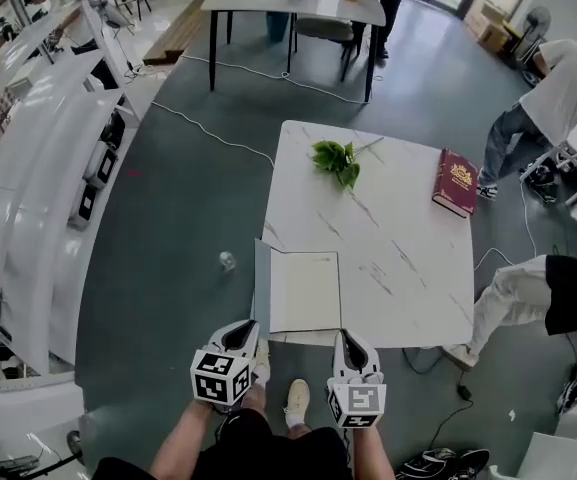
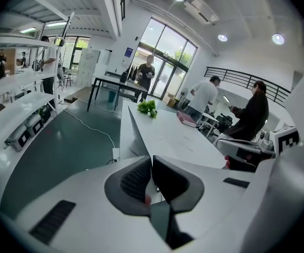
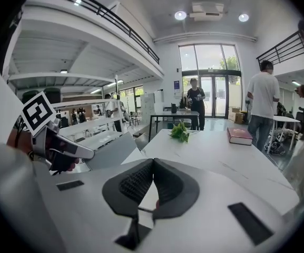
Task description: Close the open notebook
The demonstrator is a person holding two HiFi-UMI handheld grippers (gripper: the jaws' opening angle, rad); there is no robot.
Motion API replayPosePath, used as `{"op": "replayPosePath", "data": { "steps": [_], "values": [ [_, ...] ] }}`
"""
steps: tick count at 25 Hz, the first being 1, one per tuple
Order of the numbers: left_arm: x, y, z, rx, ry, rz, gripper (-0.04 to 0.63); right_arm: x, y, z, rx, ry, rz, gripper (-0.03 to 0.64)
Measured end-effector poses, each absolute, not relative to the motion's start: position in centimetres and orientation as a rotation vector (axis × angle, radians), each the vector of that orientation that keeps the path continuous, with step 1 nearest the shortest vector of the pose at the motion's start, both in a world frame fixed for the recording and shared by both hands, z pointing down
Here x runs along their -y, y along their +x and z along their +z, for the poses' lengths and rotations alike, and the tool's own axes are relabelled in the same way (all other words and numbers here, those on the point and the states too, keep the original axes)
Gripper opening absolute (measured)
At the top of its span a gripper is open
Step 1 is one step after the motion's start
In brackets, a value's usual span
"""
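A white, marble-veined table (image 1: 398,268) stood on the grey floor (image 1: 168,218) and carried an open notebook (image 1: 304,290) at its near left corner with the grey cover tilted up, a green leafy sprig (image 1: 336,160) toward the far side, and a closed dark red book (image 1: 455,182) by the far right edge.

From the head we look steeply down on the table (image 1: 388,268), with the left gripper (image 1: 248,326) and right gripper (image 1: 349,336) at bottom centre. Each gripper camera sits close behind its jaws, facing along the tabletop; both share the notebook (image 3: 112,149), green sprig (image 2: 147,107) and red book (image 3: 240,136).
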State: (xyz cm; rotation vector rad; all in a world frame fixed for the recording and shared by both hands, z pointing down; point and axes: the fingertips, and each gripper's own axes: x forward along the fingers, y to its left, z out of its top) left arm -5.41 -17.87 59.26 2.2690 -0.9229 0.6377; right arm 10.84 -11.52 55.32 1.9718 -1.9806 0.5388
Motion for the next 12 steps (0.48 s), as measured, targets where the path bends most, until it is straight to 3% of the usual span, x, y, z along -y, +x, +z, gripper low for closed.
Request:
{"op": "replayPosePath", "data": {
  "steps": [12],
  "values": [
    [16.4, 0.1, 57.7, 0.835, 2.375, 0.664, 0.034, 9.1, 14.5, 54.4, 1.93, 2.064, 0.534, 0.017]
  ]
}}
